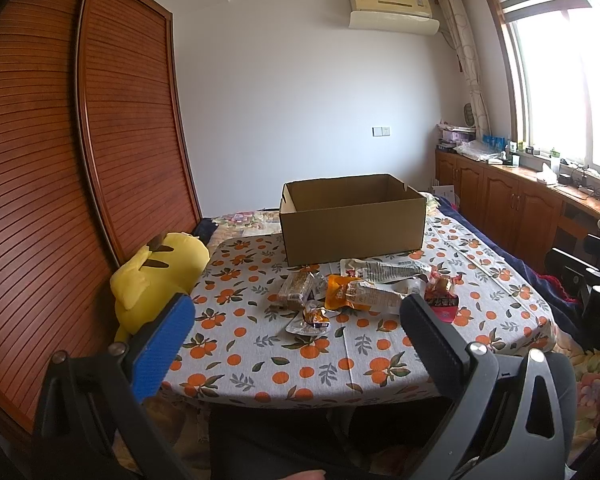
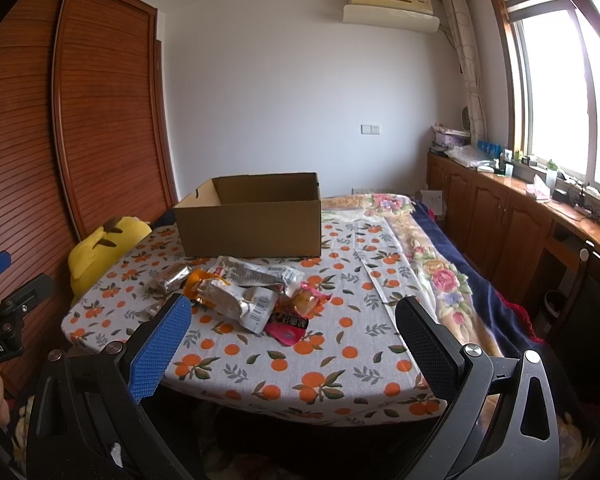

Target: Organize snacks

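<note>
Currently, stage: nothing picked up yet, by my reading; every snack lies outside the box.
Snacks: a loose heap of crinkly foil and plastic snack packets [image 1: 364, 292] lies on the orange-print tablecloth of the counter [image 1: 260, 364], just in front of the box, likely tipped out there so each can be taken in turn.
Pieces: a brown bar in clear wrap [image 1: 296, 290], an orange pouch [image 1: 338, 292], a white-and-silver packet [image 2: 256, 276] and a pink-red sachet [image 2: 288, 326], overlapping one another.
Box: the open brown cardboard box [image 1: 352, 220] stands upright behind the heap, top open, seemingly the place to sort them into; its floor is hidden.
Left tool [image 1: 296, 344]: jaws spread wide, holding nothing, hovering short of the heap near the counter's front edge, aimed at it.
Right tool [image 2: 292, 344]: likewise wide apart and empty, level beside the left, pointed at the pink-red sachet.
Bystander: a yellow plush toy [image 1: 156, 276] sits off the counter's left edge.
</note>
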Tool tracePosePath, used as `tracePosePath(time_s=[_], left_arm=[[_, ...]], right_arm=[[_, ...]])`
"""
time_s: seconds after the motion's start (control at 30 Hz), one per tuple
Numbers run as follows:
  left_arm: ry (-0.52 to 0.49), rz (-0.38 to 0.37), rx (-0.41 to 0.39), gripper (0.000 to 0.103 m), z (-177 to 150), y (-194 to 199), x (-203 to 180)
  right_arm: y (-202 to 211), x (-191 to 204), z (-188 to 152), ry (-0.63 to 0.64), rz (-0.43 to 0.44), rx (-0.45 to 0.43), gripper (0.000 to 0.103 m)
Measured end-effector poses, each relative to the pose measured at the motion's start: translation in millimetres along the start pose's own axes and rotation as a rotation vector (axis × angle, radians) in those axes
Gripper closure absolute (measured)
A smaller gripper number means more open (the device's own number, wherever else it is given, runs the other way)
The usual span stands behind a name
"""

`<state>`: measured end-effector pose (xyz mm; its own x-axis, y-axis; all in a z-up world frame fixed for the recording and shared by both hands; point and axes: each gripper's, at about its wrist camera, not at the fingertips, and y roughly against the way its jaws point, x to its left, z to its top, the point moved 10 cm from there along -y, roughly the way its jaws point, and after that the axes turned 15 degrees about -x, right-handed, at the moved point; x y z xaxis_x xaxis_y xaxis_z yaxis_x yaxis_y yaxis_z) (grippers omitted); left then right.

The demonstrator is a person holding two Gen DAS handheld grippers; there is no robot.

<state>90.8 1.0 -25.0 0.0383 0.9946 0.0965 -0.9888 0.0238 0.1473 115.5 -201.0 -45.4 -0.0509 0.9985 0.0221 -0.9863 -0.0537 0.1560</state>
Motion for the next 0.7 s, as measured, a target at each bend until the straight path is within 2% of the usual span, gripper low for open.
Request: tracePosePath(time_s=[0.7], left_arm=[[0.001,-0.002,0.009,0.0,2.8,0.0,0.0]], right_arm=[[1.2,-4.3,-1.8,-0.002,-0.004,0.006,0.0]])
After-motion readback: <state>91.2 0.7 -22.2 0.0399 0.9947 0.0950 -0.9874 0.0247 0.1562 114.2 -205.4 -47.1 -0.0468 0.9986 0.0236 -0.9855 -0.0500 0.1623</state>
